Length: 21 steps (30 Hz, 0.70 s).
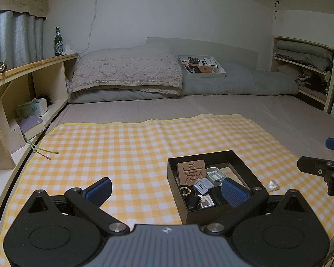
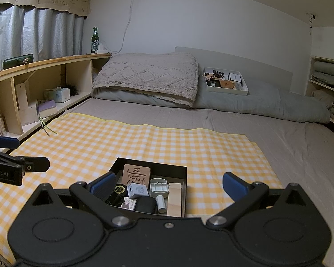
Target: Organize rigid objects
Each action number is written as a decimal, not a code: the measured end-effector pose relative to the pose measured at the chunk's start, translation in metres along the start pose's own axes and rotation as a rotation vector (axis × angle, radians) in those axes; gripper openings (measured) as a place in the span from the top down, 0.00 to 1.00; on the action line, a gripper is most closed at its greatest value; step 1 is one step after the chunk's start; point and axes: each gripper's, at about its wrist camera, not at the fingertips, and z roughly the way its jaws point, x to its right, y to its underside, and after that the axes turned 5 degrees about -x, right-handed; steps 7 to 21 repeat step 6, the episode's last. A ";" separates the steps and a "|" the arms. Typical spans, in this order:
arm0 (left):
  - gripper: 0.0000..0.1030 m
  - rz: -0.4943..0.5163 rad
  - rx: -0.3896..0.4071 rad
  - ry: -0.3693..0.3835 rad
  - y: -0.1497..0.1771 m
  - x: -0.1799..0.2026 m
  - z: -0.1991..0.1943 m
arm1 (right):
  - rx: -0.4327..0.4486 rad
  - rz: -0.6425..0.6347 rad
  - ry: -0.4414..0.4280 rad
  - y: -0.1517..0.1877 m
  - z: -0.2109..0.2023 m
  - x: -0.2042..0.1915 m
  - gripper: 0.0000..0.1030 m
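Note:
A black box lies on the yellow checked cloth. Inside it are a carved brown wooden block, a grey plastic holder, a small white charger, a black case, a white tube, a pale wooden block and a round gold-and-black item. My left gripper is open, straddling the box's near left corner. My right gripper is open just before the box. Neither holds anything.
A white tray with several small items rests on the grey duvet at the bed's head. A small white scrap lies right of the box. Wooden shelves with a green bottle run along the left.

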 end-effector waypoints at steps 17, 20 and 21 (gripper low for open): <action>0.00 -0.008 -0.005 -0.007 0.004 0.000 0.000 | 0.000 -0.001 0.000 0.000 0.000 0.000 0.00; 0.00 -0.008 -0.005 -0.007 0.004 0.000 0.000 | 0.000 -0.001 0.000 0.000 0.000 0.000 0.00; 0.00 -0.008 -0.005 -0.007 0.004 0.000 0.000 | 0.000 -0.001 0.000 0.000 0.000 0.000 0.00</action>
